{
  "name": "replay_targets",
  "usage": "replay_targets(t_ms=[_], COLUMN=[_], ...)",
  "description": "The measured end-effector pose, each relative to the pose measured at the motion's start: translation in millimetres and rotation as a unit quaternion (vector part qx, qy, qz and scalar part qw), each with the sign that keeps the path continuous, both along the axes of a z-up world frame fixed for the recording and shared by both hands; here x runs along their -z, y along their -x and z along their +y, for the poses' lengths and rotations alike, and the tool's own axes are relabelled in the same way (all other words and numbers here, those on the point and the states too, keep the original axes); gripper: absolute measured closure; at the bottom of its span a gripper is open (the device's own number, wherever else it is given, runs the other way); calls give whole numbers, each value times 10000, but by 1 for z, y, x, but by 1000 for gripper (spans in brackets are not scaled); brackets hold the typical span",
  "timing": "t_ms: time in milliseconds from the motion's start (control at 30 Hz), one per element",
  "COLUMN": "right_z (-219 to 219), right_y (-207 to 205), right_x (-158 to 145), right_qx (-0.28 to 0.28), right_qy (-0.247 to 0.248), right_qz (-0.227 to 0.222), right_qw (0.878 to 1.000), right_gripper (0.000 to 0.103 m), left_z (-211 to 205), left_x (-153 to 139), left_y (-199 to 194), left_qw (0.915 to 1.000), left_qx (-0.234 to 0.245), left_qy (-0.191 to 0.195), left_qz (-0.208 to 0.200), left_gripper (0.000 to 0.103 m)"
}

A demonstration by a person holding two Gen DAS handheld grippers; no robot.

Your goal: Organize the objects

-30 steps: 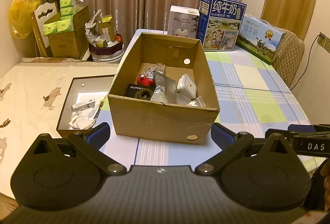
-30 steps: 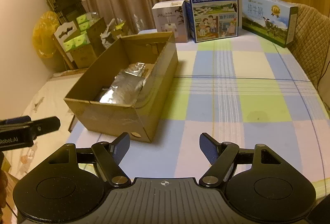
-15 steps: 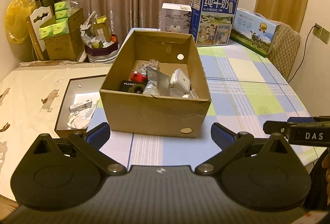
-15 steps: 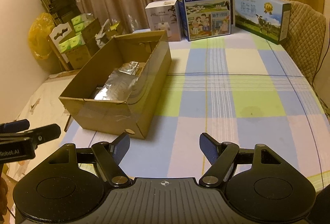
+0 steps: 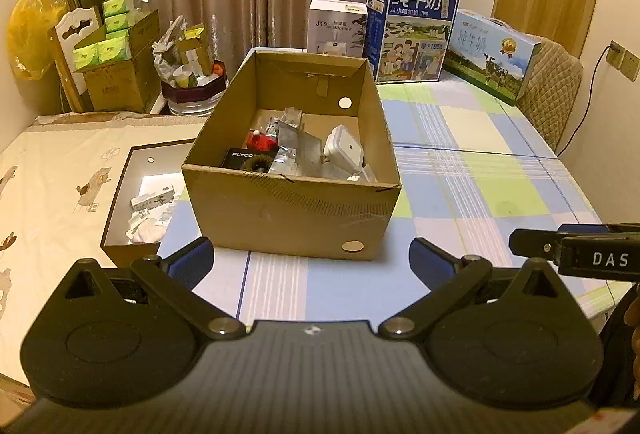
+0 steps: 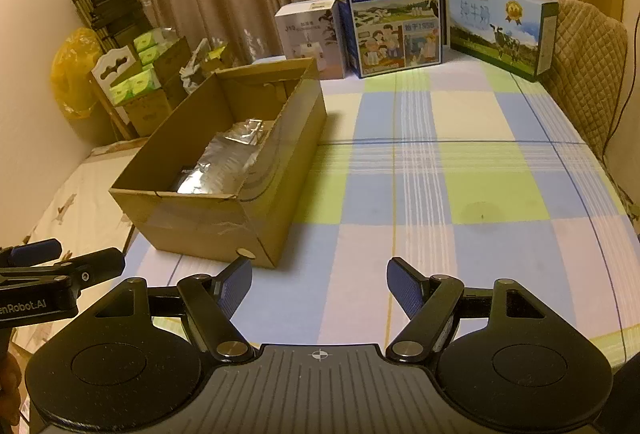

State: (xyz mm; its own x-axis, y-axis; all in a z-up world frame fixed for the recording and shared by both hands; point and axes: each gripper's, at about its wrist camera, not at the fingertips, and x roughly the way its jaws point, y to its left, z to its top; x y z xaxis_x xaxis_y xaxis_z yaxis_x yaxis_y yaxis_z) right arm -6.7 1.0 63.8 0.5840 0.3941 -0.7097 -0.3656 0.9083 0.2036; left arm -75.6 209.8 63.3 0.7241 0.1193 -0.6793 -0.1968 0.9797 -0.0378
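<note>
An open cardboard box (image 5: 280, 210) (image 6: 208, 230) stands on the checked tablecloth (image 6: 460, 170). Inside lie a silver foil bag (image 5: 298, 148) (image 6: 224, 162), a white adapter (image 5: 343, 150), a red item (image 5: 262, 141) and a black FLYCO box (image 5: 242, 157). My left gripper (image 5: 310, 262) is open, held back from the box's near wall with nothing between its fingers. My right gripper (image 6: 318, 284) is open too, over the cloth to the right of the box's corner, holding nothing.
Two milk cartons (image 5: 412, 30) (image 5: 494, 54) and a white J10 box (image 5: 338, 28) stand at the table's far end. A dark shallow tray (image 5: 140, 194) with small white items lies left of the box. A padded chair (image 6: 588, 74) is at the right.
Both grippers have drawn back and risen a little from the cardboard box, which looks smaller and further off. Both stayed open and nothing was picked up.
</note>
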Motion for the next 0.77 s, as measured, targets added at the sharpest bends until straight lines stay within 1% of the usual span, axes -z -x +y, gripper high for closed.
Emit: replay_targets(t_ms=[500,633,767], right_z=[-2,-2,-2], right_y=[0,0,1], right_x=[1,1,0], right_qx=[5,7,11], right_qy=[-19,-29,-37], right_qz=[23,34,14], right_qw=[10000,10000,10000], right_gripper=[31,31,31], left_z=[-1,-3,-4], left_x=[3,2,2], left_y=[-1,-2,-1], left_qw=[10000,10000,10000], left_qx=[0,3,36], left_qy=[-22,-62,-15], left_qz=[21,-37,-67], left_gripper=[1,1,1])
